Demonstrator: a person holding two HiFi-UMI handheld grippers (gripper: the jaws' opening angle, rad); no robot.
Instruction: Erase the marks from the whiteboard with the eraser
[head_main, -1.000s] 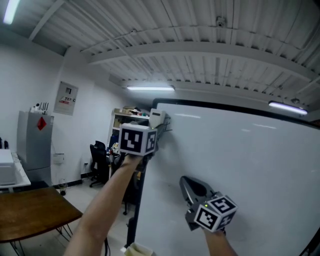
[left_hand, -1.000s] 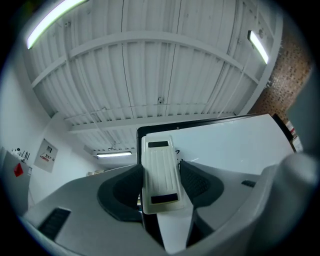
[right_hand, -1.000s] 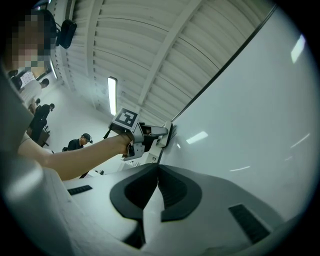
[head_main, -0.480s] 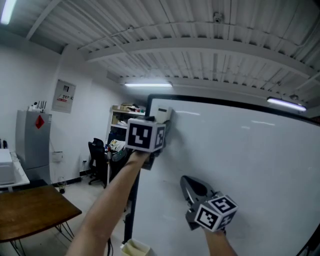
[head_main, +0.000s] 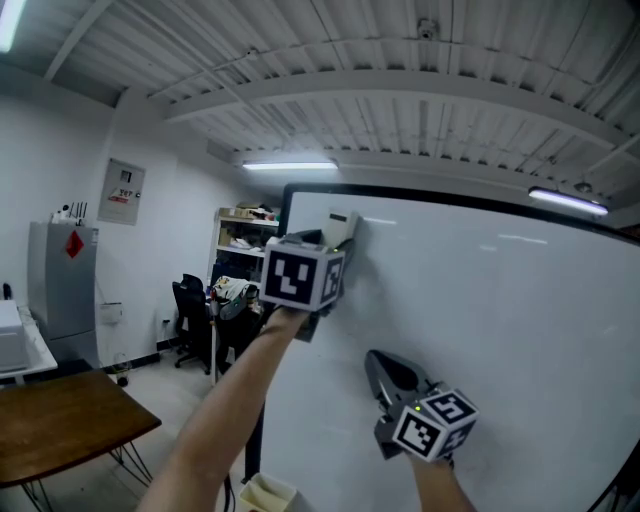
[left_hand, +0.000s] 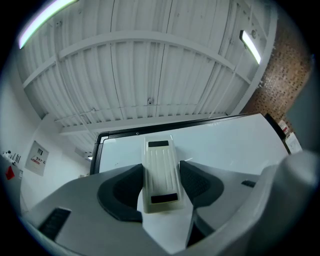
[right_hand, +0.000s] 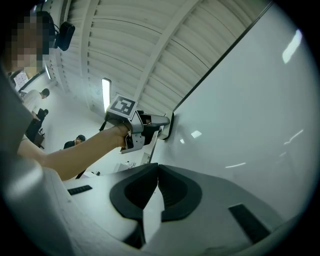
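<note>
Cream eraser (head_main: 340, 225), one whiteboard (head_main: 500, 300), left gripper (left_hand: 161, 172), right gripper (right_hand: 157, 172)

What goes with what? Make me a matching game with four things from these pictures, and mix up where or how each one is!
Things:
1. eraser
2. right tongs
3. wooden table
4. whiteboard

Clues:
A. shut, holding nothing
B. brown, lower left in the head view
C. clamped in the left tongs
D. white with a black frame

Pairs: 1-C, 2-A, 3-B, 4-D
</note>
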